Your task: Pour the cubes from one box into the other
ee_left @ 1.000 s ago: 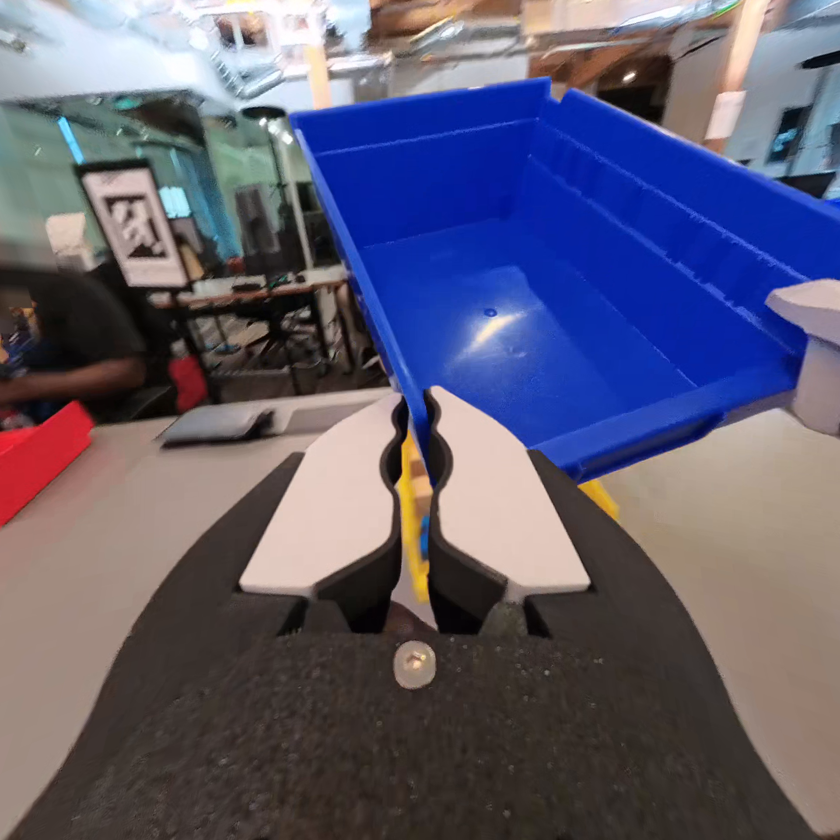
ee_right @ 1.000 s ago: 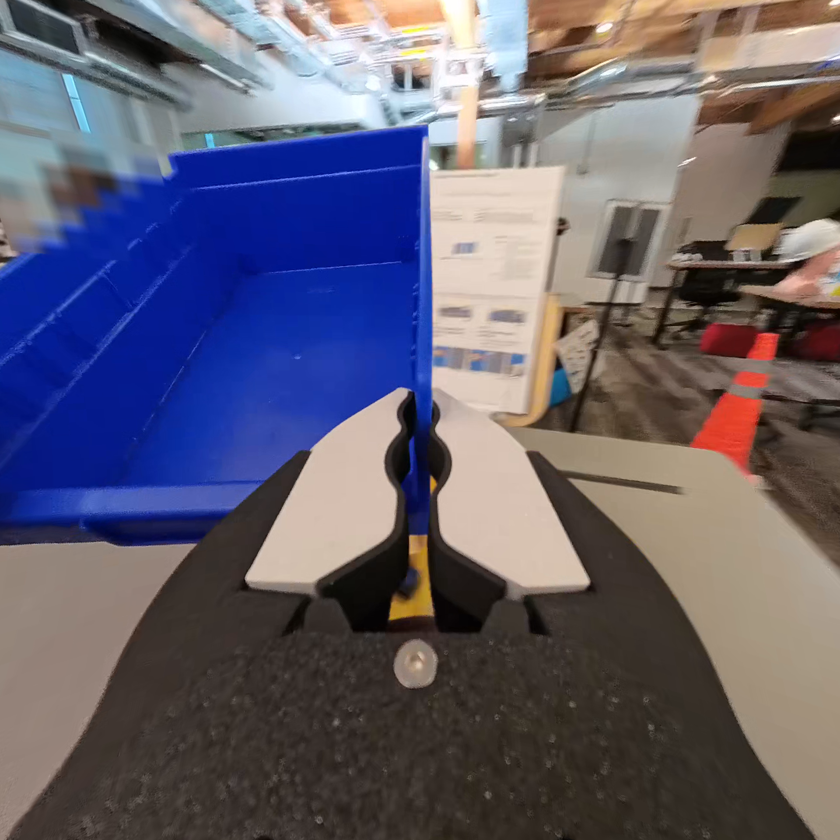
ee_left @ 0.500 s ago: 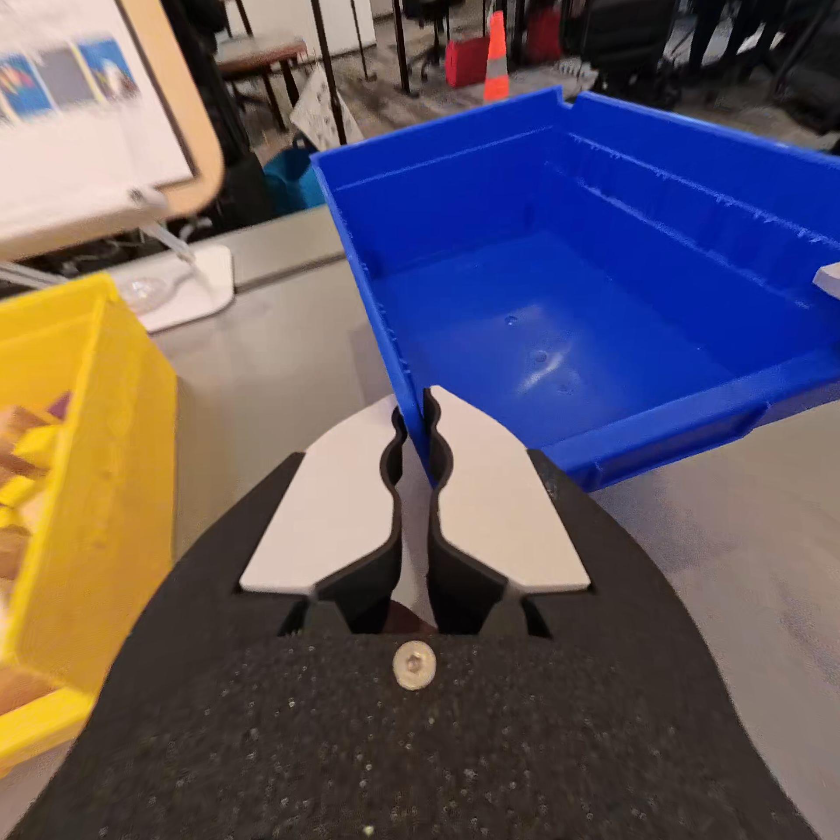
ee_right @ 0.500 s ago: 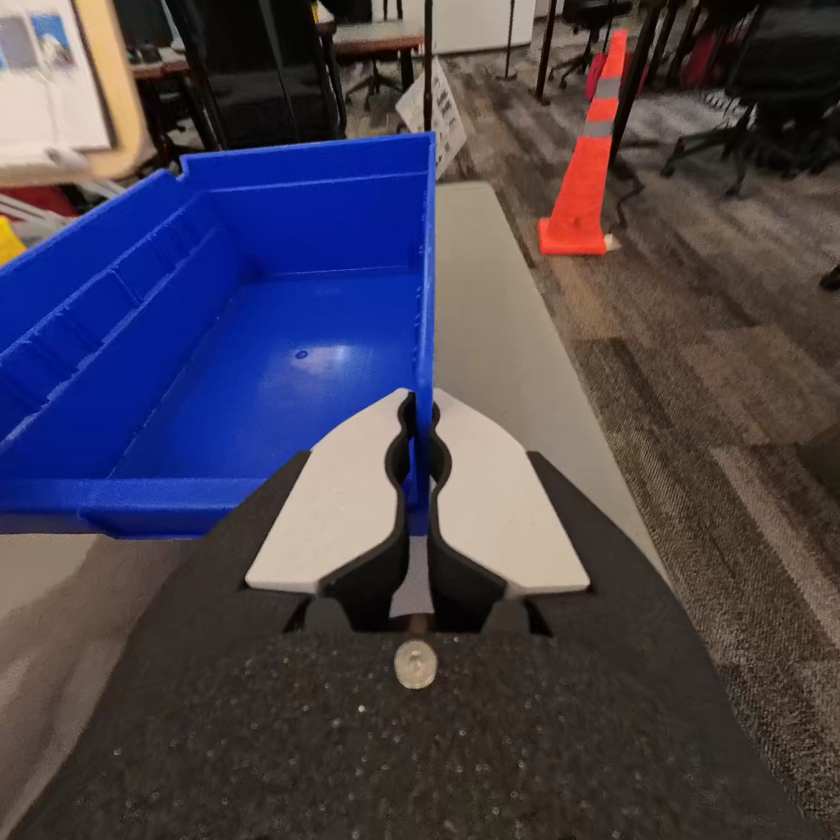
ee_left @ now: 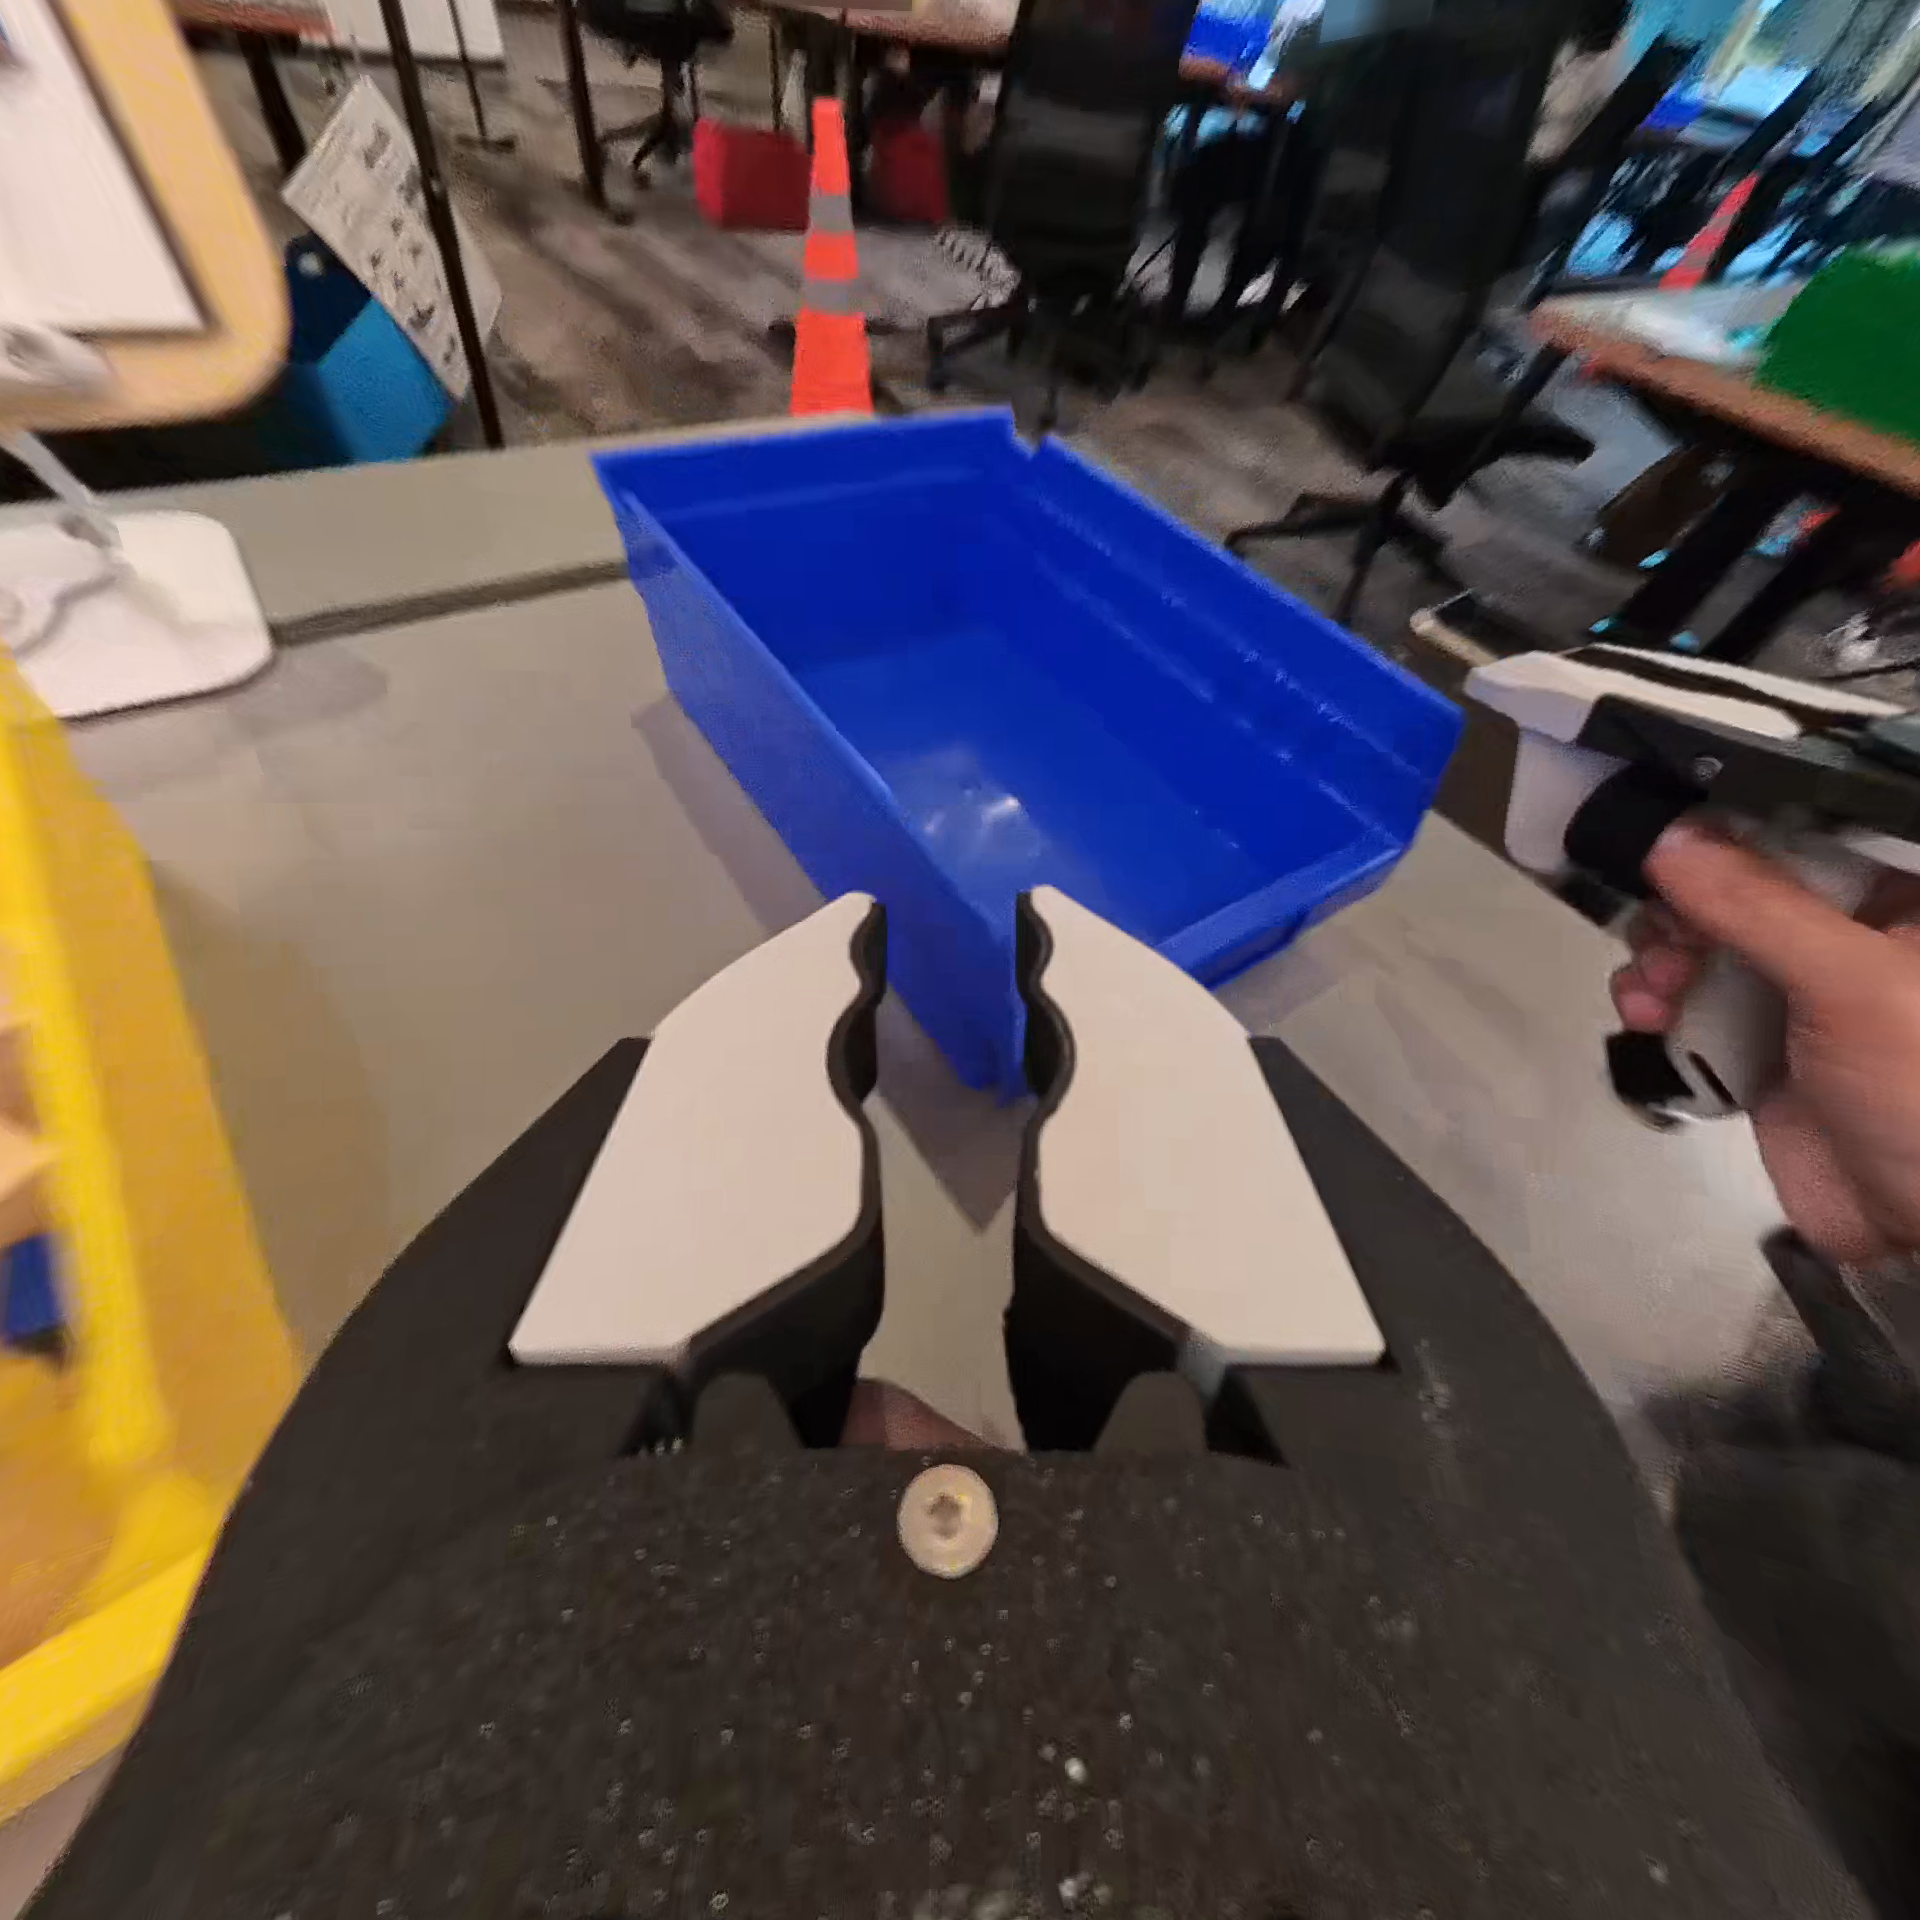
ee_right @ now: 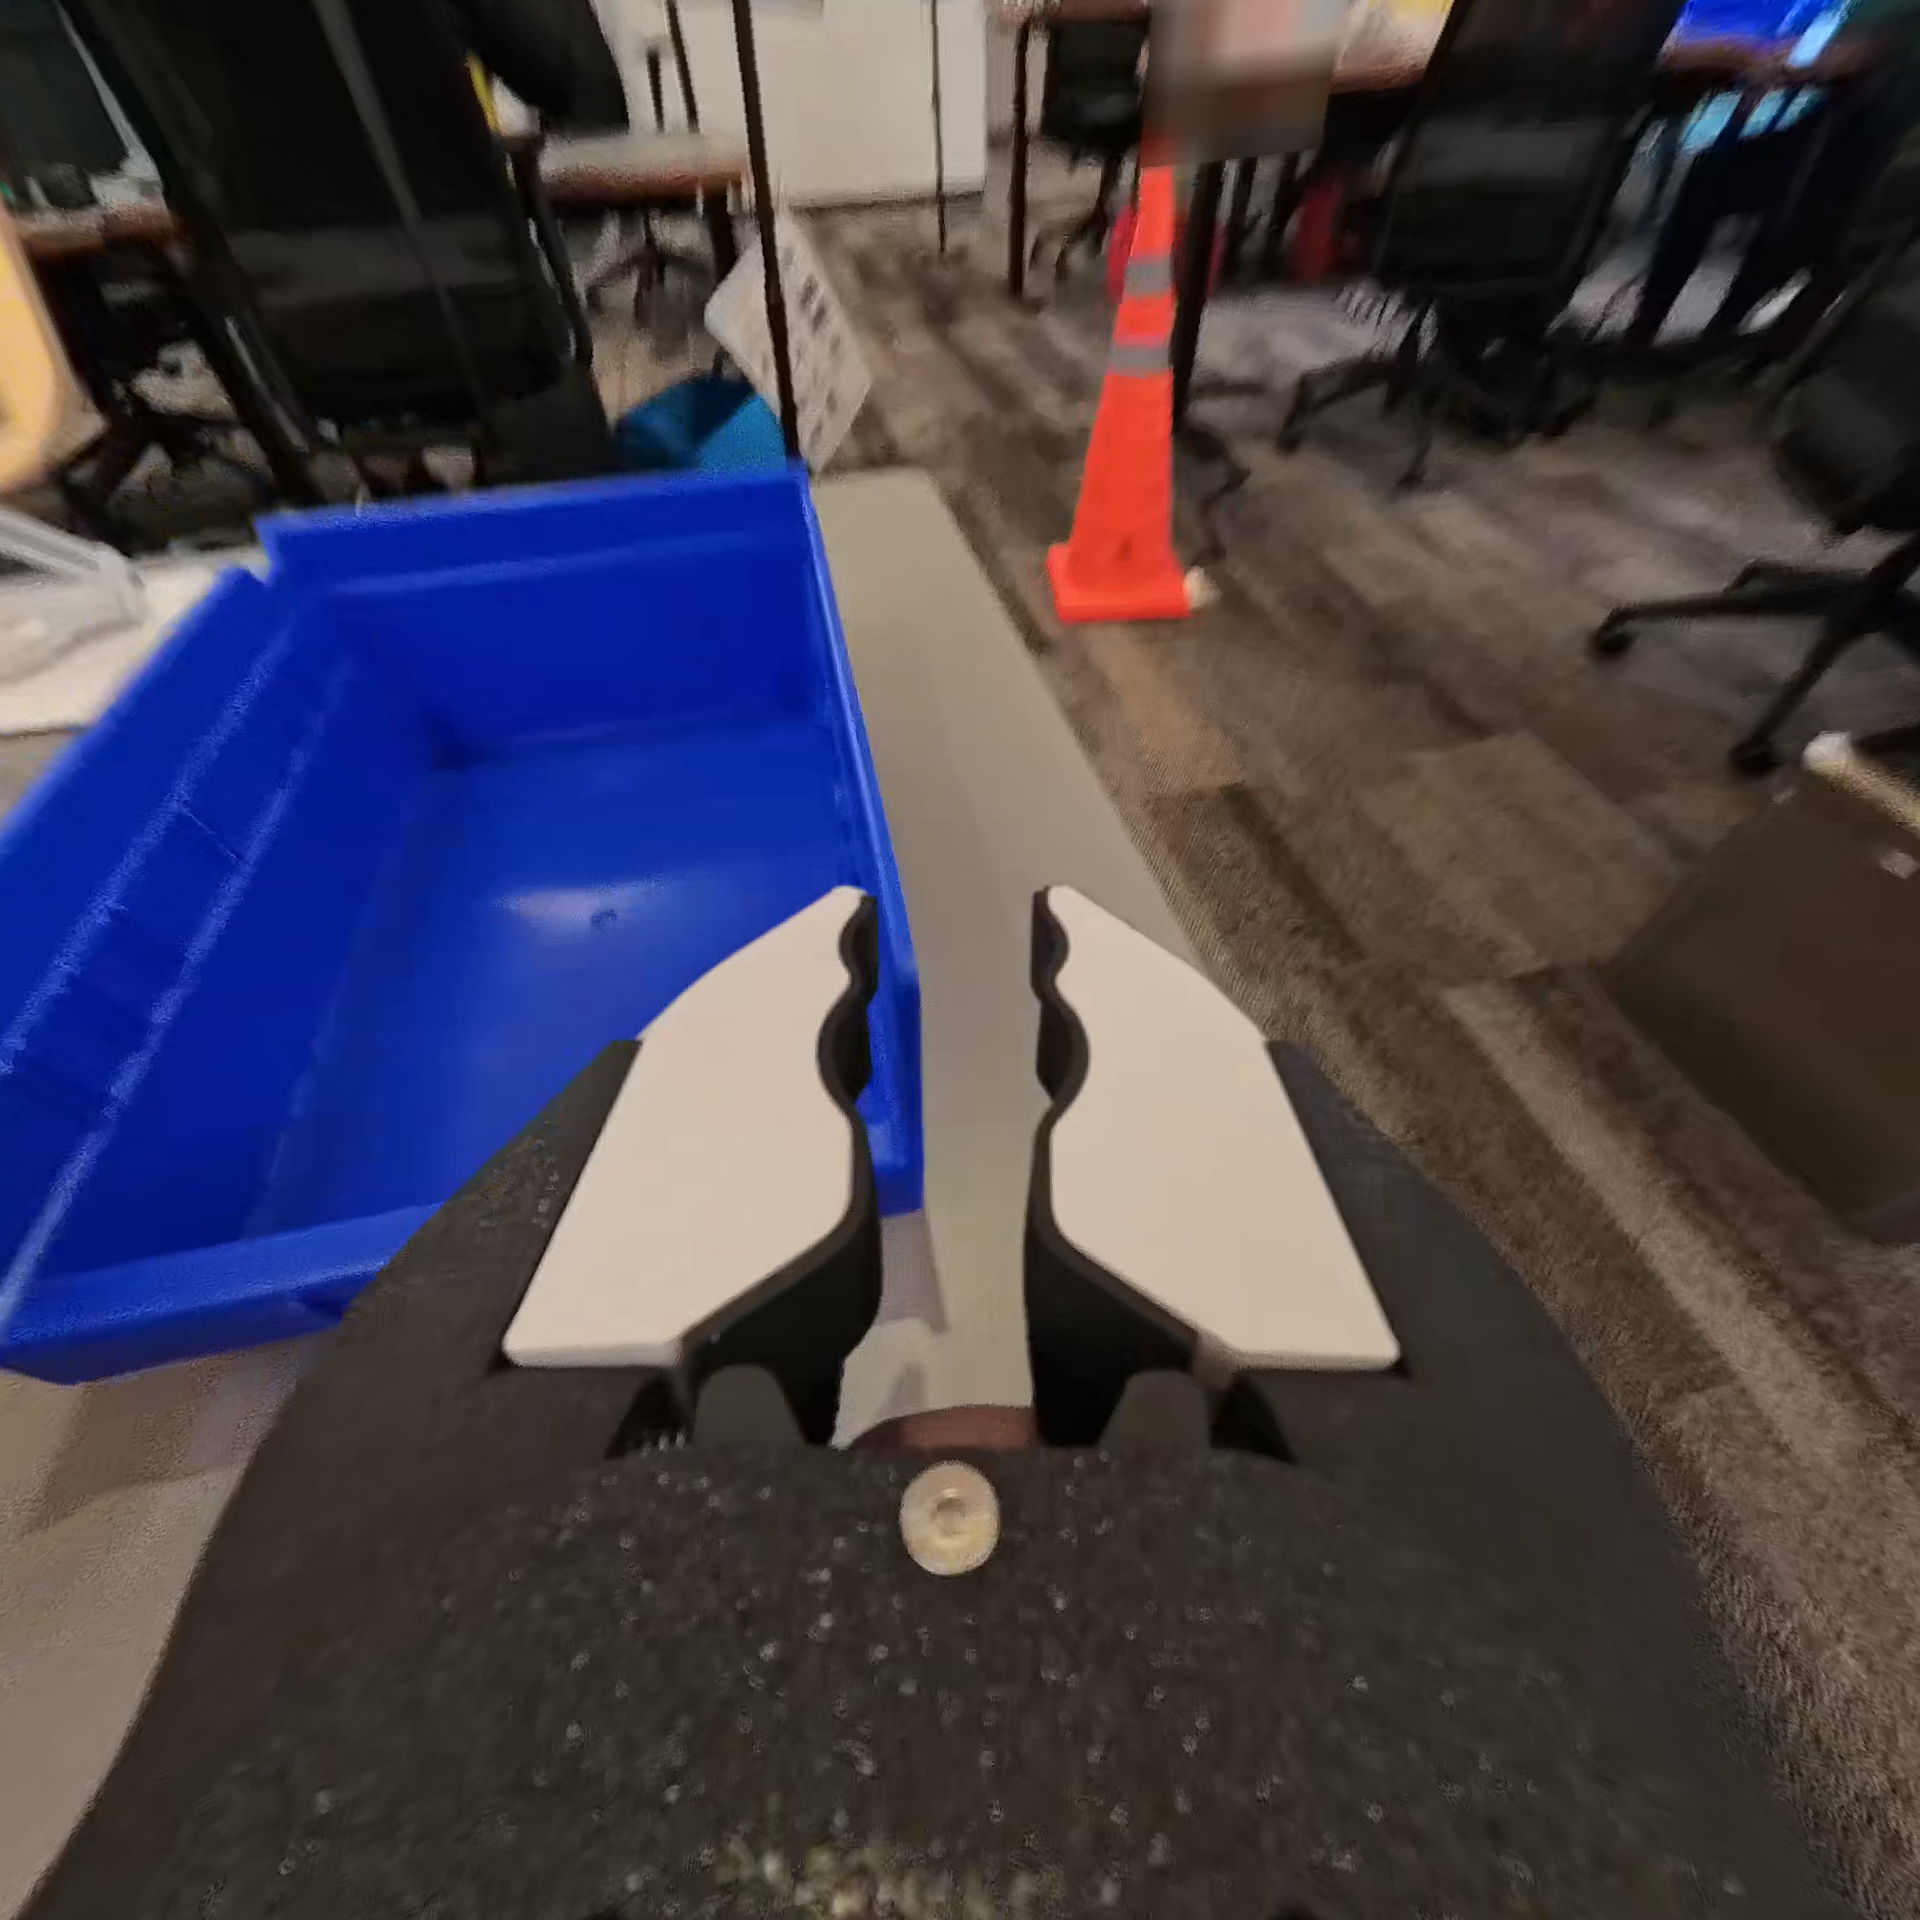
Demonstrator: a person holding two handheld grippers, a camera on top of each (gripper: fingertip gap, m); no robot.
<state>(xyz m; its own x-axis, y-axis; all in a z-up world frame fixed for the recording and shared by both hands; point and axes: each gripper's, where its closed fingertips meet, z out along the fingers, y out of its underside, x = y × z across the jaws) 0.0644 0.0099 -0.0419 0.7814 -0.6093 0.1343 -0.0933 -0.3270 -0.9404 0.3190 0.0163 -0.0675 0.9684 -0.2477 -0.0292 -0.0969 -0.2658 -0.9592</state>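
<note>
The empty blue box point(ee_left: 1018, 727) rests flat on the grey table point(ee_left: 436, 914); it also shows in the right wrist view point(ee_right: 468, 883). My left gripper point(ee_left: 951, 914) is open, with the box's near left corner beyond its fingertips, apart from the pads. My right gripper point(ee_right: 954, 914) is open beside the box's right wall, not touching it; it shows with a hand at the right of the left wrist view point(ee_left: 1683, 769). The yellow box point(ee_left: 114, 1195) with wooden and coloured cubes point(ee_left: 31, 1288) stands at the far left.
A white stand base point(ee_left: 135, 613) sits on the table behind the yellow box. The table's right edge point(ee_right: 1101, 831) runs close to the blue box, with carpet floor beyond. An orange cone point(ee_right: 1127, 457) and office chairs stand on the floor.
The blue box came down from a raised tilt onto the table. Both grippers let go of its side walls, opened and drew back a little.
</note>
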